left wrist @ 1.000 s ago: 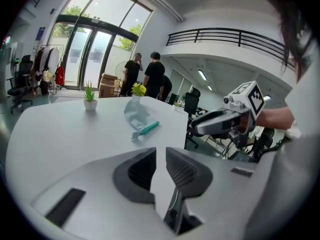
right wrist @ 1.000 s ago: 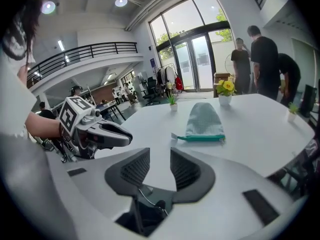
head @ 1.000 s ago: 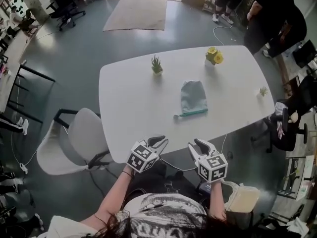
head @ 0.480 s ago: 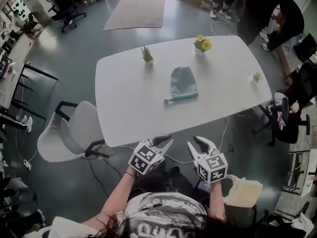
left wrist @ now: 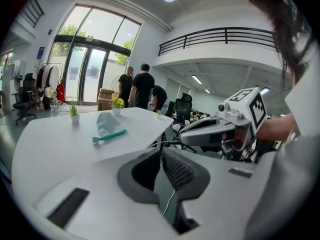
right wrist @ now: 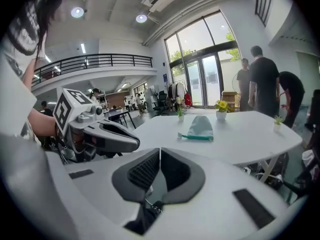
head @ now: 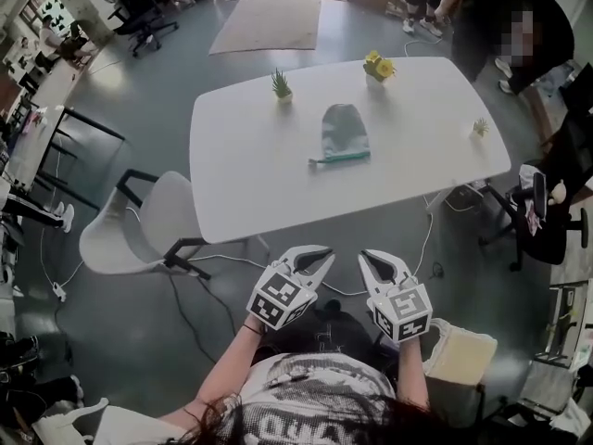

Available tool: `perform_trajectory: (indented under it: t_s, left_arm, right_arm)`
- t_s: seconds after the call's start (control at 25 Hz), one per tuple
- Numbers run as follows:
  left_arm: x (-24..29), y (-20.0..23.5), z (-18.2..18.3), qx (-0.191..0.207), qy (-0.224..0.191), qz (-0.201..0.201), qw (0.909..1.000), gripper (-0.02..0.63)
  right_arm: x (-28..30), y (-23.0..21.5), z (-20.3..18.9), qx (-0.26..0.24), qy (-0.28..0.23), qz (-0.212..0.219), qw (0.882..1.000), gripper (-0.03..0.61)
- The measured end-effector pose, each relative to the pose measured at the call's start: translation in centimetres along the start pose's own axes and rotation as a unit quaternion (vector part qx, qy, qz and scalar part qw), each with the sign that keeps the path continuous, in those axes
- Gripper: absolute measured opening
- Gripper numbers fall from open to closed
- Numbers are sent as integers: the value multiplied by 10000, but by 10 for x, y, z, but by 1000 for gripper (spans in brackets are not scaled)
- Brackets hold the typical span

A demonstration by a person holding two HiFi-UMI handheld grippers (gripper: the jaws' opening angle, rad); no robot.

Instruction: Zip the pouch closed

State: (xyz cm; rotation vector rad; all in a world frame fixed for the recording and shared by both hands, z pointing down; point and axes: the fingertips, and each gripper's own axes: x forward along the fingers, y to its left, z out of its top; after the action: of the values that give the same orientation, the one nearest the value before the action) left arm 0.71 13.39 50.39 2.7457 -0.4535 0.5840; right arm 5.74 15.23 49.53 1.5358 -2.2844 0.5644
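Note:
A pale grey-green pouch lies flat on the white table, its teal zipper edge facing me. It also shows far off in the left gripper view and the right gripper view. Both grippers hang side by side over the floor, well short of the table's near edge. My left gripper has just been closing and its pads now meet with nothing between them. My right gripper has likewise just been closing and stands shut and empty.
A grey chair stands at the table's left. A small green plant, yellow flowers and a tiny plant sit on the table. People stand beyond the far right corner. A cable runs across the floor.
Both grippers have drawn back from the table's near edge and now hang over the floor. The table and pouch look farther away.

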Motion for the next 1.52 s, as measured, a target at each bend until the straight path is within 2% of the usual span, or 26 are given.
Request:
perform_trajectory:
  t_s: [0.52,0.92,1.52]
  left_arm:
    - [-29,-36,-5,173,-157,170,9996,21]
    - [-33,-50,2,328,-234,108,9991,21]
    - [-21,-50,4,354,-202,57,9992,21]
  right_arm:
    - [-25,26,9,-226,-401,344,9983,-9]
    - [-29,29,8,-389,-325,374,9980,-9]
    - [-38,-4,8,-177,-313,213,9991,-9]
